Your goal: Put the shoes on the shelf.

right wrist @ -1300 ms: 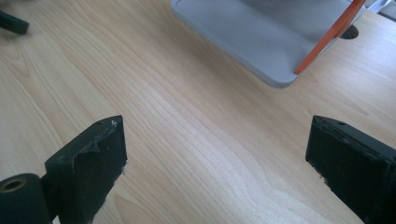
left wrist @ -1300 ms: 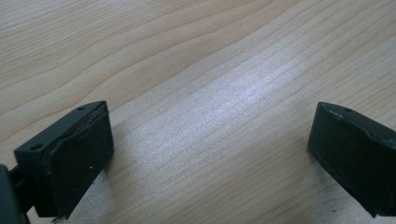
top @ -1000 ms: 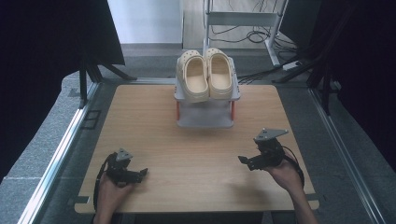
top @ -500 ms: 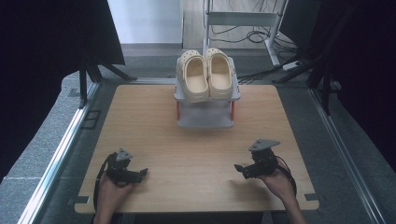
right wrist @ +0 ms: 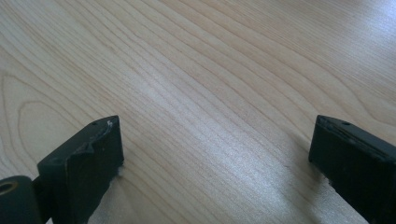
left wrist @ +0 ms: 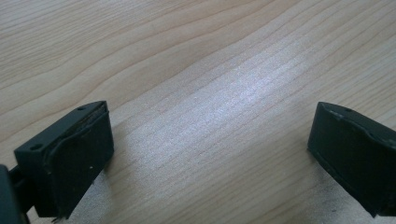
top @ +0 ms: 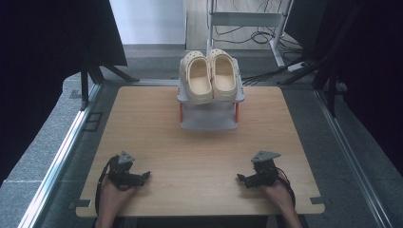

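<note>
Since both cream clogs (top: 209,76) sit side by side on top of the small grey rack (top: 209,124) at the far middle of the worktop (top: 190,156), the placing looks finished, judging by this alone. Count: two clogs, one rack, two grippers. Near the front edge, left gripper (top: 145,175) and right gripper (top: 241,178) rest wide open, empty.

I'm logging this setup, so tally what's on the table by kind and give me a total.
Cream clogs: 2, one beside the other, on top of the rack
Grey shoe rack: 1
Handheld grippers: 2, left gripper and right gripper, both open on the wooden table
Total: 5
</note>
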The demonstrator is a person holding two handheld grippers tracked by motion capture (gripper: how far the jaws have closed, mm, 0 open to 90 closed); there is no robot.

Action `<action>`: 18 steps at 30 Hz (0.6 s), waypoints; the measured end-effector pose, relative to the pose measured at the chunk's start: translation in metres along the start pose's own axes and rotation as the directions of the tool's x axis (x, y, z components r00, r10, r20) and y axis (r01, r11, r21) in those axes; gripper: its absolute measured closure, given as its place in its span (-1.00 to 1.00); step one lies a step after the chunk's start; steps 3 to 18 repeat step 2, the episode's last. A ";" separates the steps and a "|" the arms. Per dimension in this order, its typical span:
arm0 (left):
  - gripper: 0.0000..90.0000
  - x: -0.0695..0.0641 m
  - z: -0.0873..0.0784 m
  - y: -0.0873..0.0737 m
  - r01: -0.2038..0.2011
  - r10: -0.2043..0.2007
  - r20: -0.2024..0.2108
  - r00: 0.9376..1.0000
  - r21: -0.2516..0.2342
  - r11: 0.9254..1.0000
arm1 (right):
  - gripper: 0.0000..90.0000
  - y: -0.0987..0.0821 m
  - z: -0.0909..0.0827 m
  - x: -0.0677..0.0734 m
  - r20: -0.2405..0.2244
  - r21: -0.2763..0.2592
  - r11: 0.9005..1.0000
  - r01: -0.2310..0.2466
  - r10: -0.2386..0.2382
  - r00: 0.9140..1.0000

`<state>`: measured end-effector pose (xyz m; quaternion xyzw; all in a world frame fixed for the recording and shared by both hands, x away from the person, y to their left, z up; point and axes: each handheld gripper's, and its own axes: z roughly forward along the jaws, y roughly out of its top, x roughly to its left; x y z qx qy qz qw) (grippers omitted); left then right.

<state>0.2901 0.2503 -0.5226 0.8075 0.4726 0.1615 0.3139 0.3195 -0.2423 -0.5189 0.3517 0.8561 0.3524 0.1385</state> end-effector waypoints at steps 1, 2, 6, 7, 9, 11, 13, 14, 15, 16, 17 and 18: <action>-1.00 0.000 0.000 0.000 0.000 0.000 0.000 1.000 0.001 1.000 | -0.96 0.000 0.000 0.000 0.003 0.001 1.000 0.000 0.000 1.000; -1.00 0.000 0.000 0.000 0.000 0.000 0.000 1.000 0.001 1.000 | -0.96 0.000 0.000 0.000 0.003 0.001 1.000 0.000 0.000 1.000; -1.00 0.000 0.000 0.000 0.000 0.000 0.000 1.000 0.001 1.000 | -0.96 0.000 0.000 0.000 0.003 0.001 1.000 0.000 0.000 1.000; -1.00 0.000 0.000 0.000 0.000 0.000 0.000 1.000 0.001 1.000 | -0.96 0.000 0.000 0.000 0.003 0.001 1.000 0.000 0.000 1.000; -1.00 0.000 0.000 0.000 0.000 0.000 0.000 1.000 0.001 1.000 | -0.96 0.000 0.000 0.000 0.003 0.001 1.000 0.000 0.000 1.000; -1.00 0.000 0.000 0.000 0.000 0.000 0.000 1.000 0.001 1.000 | -0.96 0.000 0.000 0.000 0.003 0.001 1.000 0.000 0.000 1.000; -1.00 0.000 0.000 0.000 0.000 0.000 0.000 1.000 0.001 1.000 | -0.96 0.000 0.000 0.000 0.003 0.001 1.000 0.000 0.000 1.000; -1.00 0.000 0.000 0.000 0.000 0.000 0.000 1.000 0.001 1.000 | -0.96 0.000 0.000 0.000 0.003 0.001 1.000 0.000 0.000 1.000; -1.00 0.000 0.000 0.000 0.000 0.000 0.000 1.000 0.001 1.000 | -0.96 0.000 0.000 0.000 0.003 0.001 1.000 0.000 0.000 1.000; -1.00 0.000 0.000 0.000 0.000 0.000 0.000 1.000 0.001 1.000 | -0.96 0.000 0.000 0.000 0.003 0.001 1.000 0.000 0.000 1.000; -1.00 0.000 0.000 0.000 0.000 0.000 0.000 1.000 0.001 1.000 | -0.96 0.000 0.000 0.000 0.003 0.001 1.000 0.000 0.000 1.000; -1.00 0.000 0.000 0.000 0.000 0.000 0.000 1.000 0.001 1.000 | -0.96 0.000 0.000 0.000 0.003 0.001 1.000 0.000 0.000 1.000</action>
